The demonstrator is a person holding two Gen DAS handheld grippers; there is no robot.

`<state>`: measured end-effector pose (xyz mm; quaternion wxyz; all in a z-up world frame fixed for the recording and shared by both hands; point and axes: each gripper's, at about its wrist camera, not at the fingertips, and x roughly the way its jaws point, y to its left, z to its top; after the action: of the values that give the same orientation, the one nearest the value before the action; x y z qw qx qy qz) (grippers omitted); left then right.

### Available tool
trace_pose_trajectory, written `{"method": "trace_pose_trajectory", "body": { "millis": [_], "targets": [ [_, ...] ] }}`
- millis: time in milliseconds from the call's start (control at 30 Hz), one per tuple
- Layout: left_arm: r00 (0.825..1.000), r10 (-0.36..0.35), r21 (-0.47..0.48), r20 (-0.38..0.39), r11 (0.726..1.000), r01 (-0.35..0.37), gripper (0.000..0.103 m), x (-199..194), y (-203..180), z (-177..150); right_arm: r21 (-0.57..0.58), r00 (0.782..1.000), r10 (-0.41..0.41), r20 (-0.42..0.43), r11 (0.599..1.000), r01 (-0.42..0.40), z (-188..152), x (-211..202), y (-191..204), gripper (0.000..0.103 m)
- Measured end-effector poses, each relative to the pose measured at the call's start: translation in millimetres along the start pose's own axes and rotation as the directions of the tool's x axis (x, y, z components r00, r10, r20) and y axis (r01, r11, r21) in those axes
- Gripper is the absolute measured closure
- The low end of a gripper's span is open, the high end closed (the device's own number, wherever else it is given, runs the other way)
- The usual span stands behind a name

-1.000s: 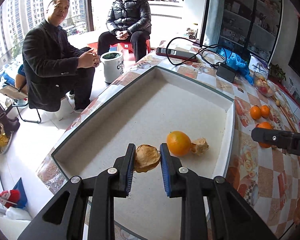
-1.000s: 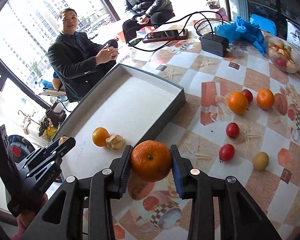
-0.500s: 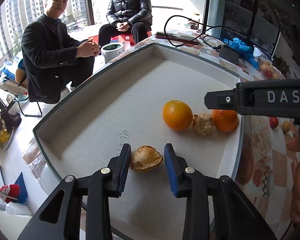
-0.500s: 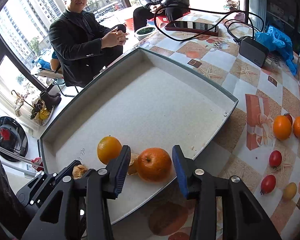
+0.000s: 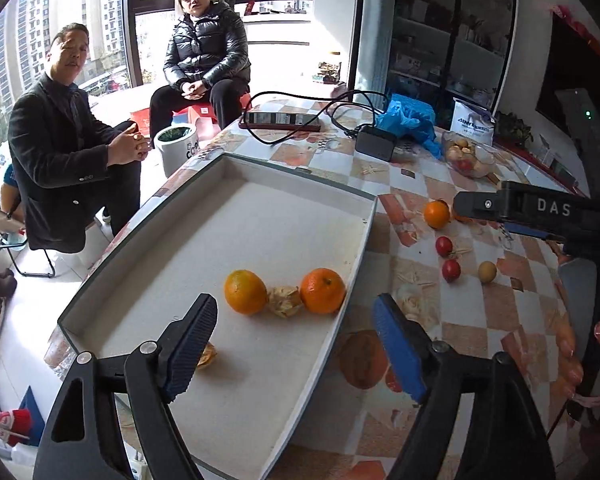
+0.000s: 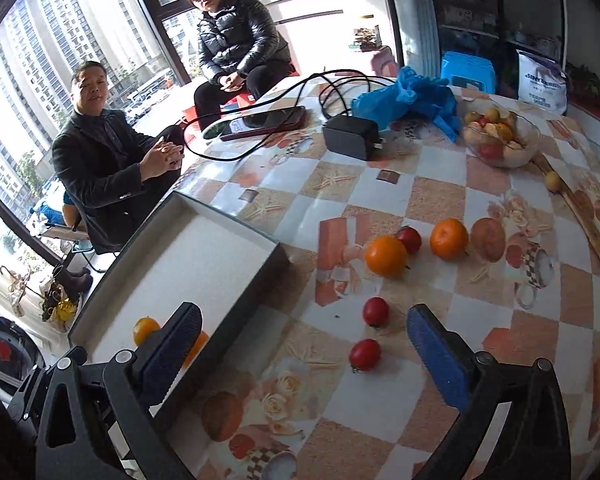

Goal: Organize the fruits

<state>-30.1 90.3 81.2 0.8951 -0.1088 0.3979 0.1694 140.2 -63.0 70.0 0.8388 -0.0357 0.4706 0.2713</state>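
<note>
Far left at about nine o'clock, two seated people [image 5: 72,140] sit beside the table [image 5: 500,320]. Next comes the shallow grey tray [image 5: 364,248], which takes up the middle of the left wrist view. The left claw [image 5: 296,340] hangs over its near end with jaws spread and nothing between the pads — they have just been opening. A dried husk fruit [image 5: 208,356] lies on the tray floor just behind the left pad, at seven o'clock. Toward the tray's right wall three things sit in a row, touching: an orange [image 5: 245,292], a second husk fruit [image 5: 285,301] and a tangerine [image 5: 323,290].

Right of the tray, on the patterned cloth, the right claw [image 6: 304,344] stands spread wide and empty, its jaws also having just been opening. Two red cherry tomatoes [image 6: 370,334] lie between its pads. Beyond them, at one o'clock, are another orange [image 6: 386,257] and a tangerine [image 6: 449,239] — loose fruit still on the table. A glass bowl of fruit [image 6: 500,136] stands at two o'clock.
</note>
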Motion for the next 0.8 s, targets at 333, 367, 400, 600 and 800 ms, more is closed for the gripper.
{"method": "trace_pose_trajectory", "body": {
  "millis": [333, 367, 400, 600, 800],
  "targets": [
    [0.990, -0.106, 0.091, -0.096, 0.989, 0.114, 0.018, 58.1, -105.5, -9.0, 0.045, 0.925, -0.369, -0.094, 0.926, 0.374, -40.6, 15.1, -153.5, 0.000],
    [0.989, -0.103, 0.089, -0.110, 0.990, 0.113, 0.018, 64.6, -110.5, -11.8, 0.062, 0.929, -0.363, -0.079, 0.928, 0.368, -43.4, 15.0, -162.5, 0.000],
    [0.987, -0.102, 0.088, -0.124, 0.990, 0.114, 0.018, 71.2, -114.3, -13.8, 0.091, 0.940, -0.337, -0.058, 0.936, 0.341, -43.6, 14.6, -170.0, 0.000],
    [0.984, -0.070, 0.097, -0.164, 0.992, 0.087, 0.018, 94.7, -124.1, -14.9, 0.093, 0.939, -0.342, 0.029, 0.936, 0.338, -28.2, 27.6, -163.7, 0.000],
    [0.987, -0.032, 0.083, -0.156, 0.996, 0.046, 0.018, 101.7, -123.6, -8.1, 0.095, 0.942, -0.334, 0.033, 0.939, 0.330, -28.6, 32.0, -160.7, 0.000]
  ]
}}
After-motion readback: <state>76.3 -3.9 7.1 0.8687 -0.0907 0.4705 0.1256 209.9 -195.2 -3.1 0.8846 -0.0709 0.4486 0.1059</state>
